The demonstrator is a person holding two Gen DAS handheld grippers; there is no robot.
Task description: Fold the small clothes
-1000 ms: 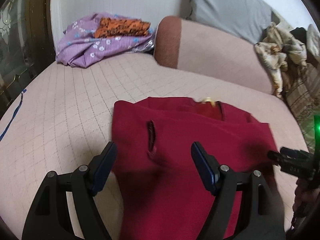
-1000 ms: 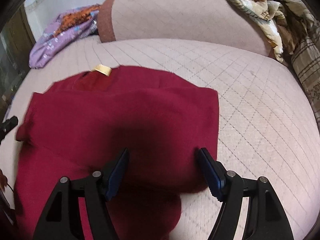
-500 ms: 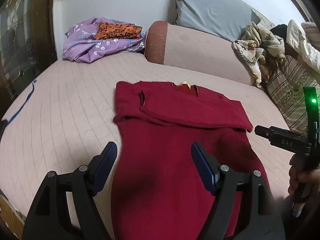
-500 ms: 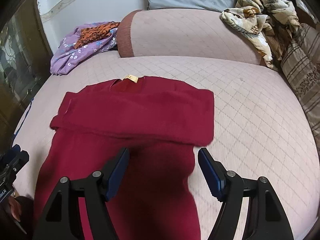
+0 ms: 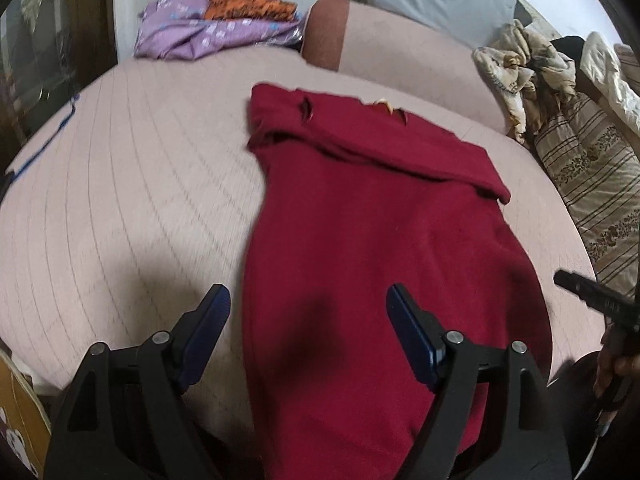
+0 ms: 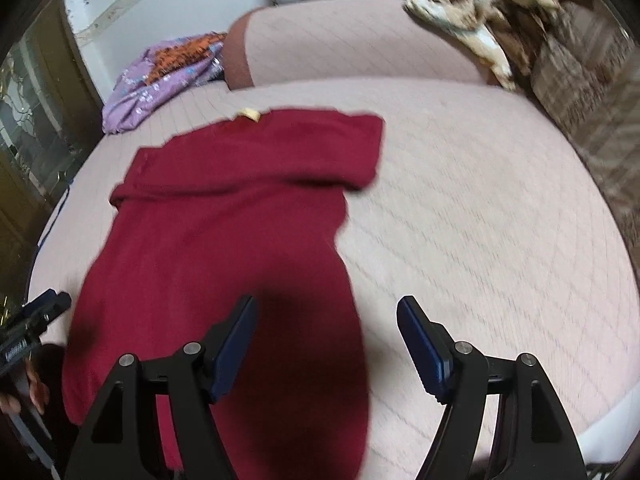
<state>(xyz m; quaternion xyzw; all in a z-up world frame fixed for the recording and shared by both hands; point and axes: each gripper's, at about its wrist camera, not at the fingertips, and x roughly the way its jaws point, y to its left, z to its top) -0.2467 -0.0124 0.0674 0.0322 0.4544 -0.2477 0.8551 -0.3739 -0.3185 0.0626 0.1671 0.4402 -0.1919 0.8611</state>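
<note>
The left claw (image 5: 308,320) gapes empty over the red garment (image 5: 372,240); the right claw (image 6: 326,332) likewise gapes empty. The garment lies on the bed (image 5: 120,200), its folded top toward twelve o'clock.

text: none was legible | yellow neck tag (image 6: 249,113) on red garment (image 6: 224,240): too blurred to read | white marking on left claw (image 6: 24,344) body: unreadable smear
</note>
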